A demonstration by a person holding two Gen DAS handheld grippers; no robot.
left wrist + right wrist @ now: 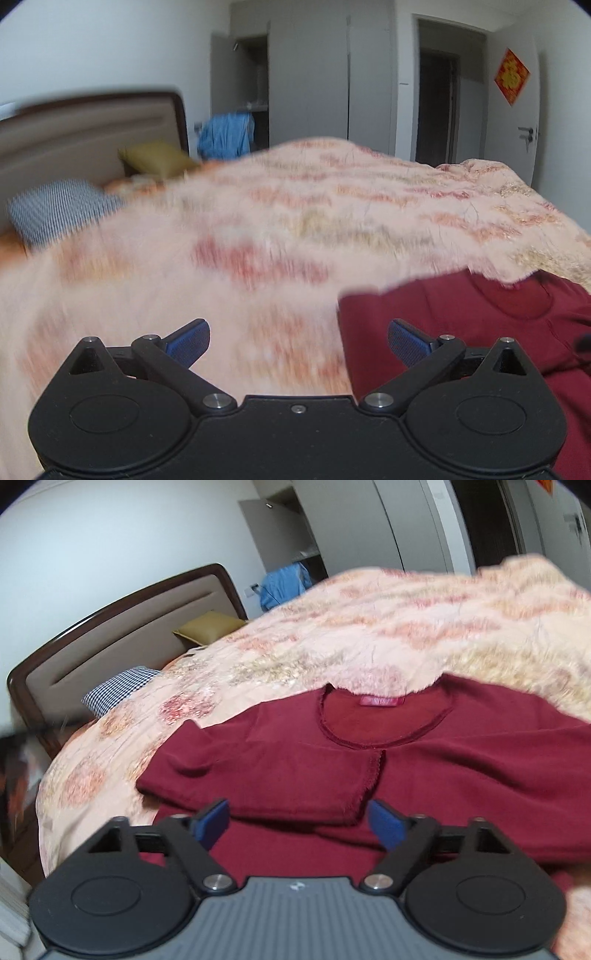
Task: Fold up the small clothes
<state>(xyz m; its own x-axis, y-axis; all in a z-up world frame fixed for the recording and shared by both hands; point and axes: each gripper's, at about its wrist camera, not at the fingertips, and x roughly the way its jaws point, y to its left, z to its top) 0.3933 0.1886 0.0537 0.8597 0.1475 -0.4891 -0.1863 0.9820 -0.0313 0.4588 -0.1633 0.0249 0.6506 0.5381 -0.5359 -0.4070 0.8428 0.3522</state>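
Observation:
A dark red long-sleeved top (424,753) lies flat on the pink floral bedspread (332,620), neckline and pink label away from me. Its left sleeve (258,775) is folded across the chest. My right gripper (299,825) hovers over the lower part of the top, just below the folded sleeve's cuff, jaws apart with only cloth beneath them and nothing pinched. In the left wrist view the top (480,332) fills the lower right. My left gripper (299,341) stands wide open over the bedspread (258,221) at the top's left edge, nothing between its fingers.
A padded headboard (122,638) with a dark wooden frame runs along the left. Against it lie a checked pillow (118,690) and an olive cushion (210,627). A blue garment (225,134) hangs beyond the bed by grey wardrobes. A white door (517,122) stands at the right.

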